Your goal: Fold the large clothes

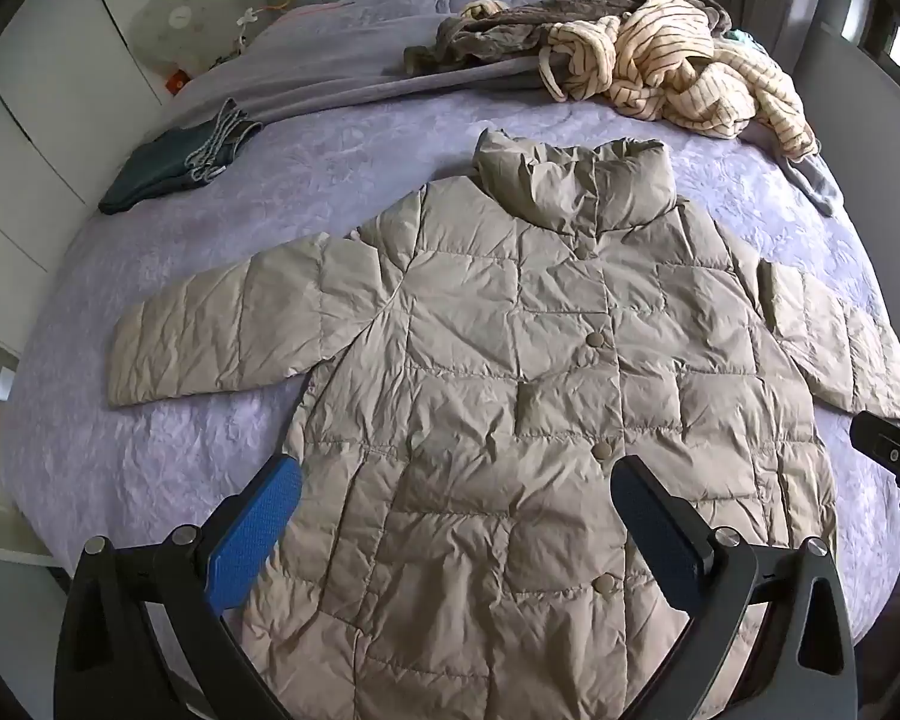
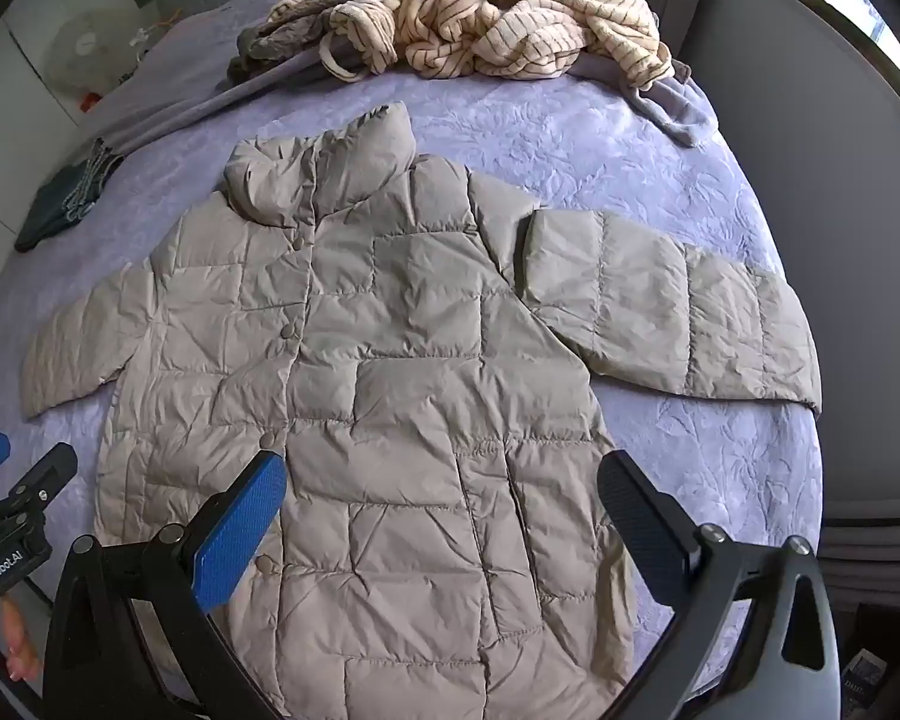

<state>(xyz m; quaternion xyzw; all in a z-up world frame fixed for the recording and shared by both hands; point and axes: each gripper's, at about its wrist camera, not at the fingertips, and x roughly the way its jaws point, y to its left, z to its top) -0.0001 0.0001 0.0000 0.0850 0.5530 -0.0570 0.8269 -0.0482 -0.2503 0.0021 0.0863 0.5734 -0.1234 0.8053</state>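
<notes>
Both grippers hover over the spread-out jacket, holding nothing.

I see the beige quilted jacket (image 1: 510, 372) lying flat, front up and sleeves out, on the lavender bedspread (image 1: 168, 438). My left gripper (image 1: 456, 516) and right gripper (image 2: 441, 510) both stand spread wide above its lower half, pointing steeply down. A heap of striped clothes (image 1: 684, 78) sits beyond the collar.
</notes>
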